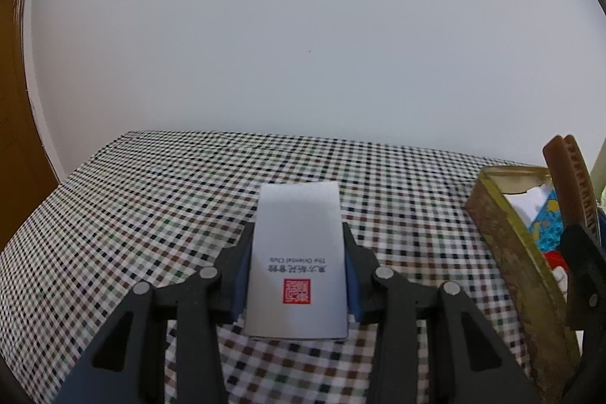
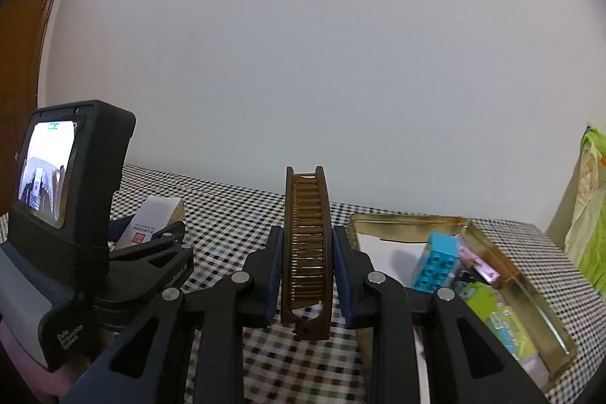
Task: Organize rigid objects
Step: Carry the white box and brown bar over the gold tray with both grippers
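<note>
Checkered cloth (image 1: pixel 151 214); left claw (image 1: pixel 297 275) grips card (image 1: pixel 297 252), right claw (image 2: pixel 306 275) grips comb (image 2: pixel 306 245).

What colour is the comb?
Brown, with golden teeth. The comb shows best in the right wrist view.

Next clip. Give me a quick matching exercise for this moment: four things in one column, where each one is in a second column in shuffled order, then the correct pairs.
Things:
1. white box
2. brown comb
3. blue toy brick
4. gold tin

Places:
A. lying inside the tin
B. clamped in the left gripper
C. sitting open on the checked tablecloth
D. clamped on edge in the right gripper

Pairs: 1-B, 2-D, 3-A, 4-C
</note>
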`<action>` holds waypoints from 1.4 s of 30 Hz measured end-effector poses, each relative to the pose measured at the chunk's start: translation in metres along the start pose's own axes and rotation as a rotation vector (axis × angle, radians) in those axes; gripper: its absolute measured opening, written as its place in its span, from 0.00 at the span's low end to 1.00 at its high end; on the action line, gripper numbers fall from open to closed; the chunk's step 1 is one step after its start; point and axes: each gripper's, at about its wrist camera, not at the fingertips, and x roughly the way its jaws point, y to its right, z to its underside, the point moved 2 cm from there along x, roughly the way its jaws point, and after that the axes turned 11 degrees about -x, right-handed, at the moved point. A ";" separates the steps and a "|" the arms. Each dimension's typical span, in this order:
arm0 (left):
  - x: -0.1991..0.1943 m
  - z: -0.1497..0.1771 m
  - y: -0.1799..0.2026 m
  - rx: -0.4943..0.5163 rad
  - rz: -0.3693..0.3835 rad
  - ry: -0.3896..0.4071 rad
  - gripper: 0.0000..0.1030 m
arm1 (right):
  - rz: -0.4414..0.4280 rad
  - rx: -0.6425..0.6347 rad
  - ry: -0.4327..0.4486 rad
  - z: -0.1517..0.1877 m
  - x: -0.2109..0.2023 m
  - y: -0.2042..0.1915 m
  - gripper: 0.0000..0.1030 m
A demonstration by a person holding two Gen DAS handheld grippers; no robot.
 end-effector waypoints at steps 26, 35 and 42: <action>-0.050 0.031 0.044 -0.010 0.094 0.051 0.39 | 0.061 0.050 0.063 -0.001 -0.093 0.045 0.27; -0.069 0.029 0.061 0.000 0.143 0.075 0.39 | 0.094 0.103 0.058 -0.011 -0.105 0.071 0.27; -0.085 0.025 0.078 0.012 0.190 0.090 0.39 | 0.153 0.107 0.056 -0.014 -0.120 0.084 0.27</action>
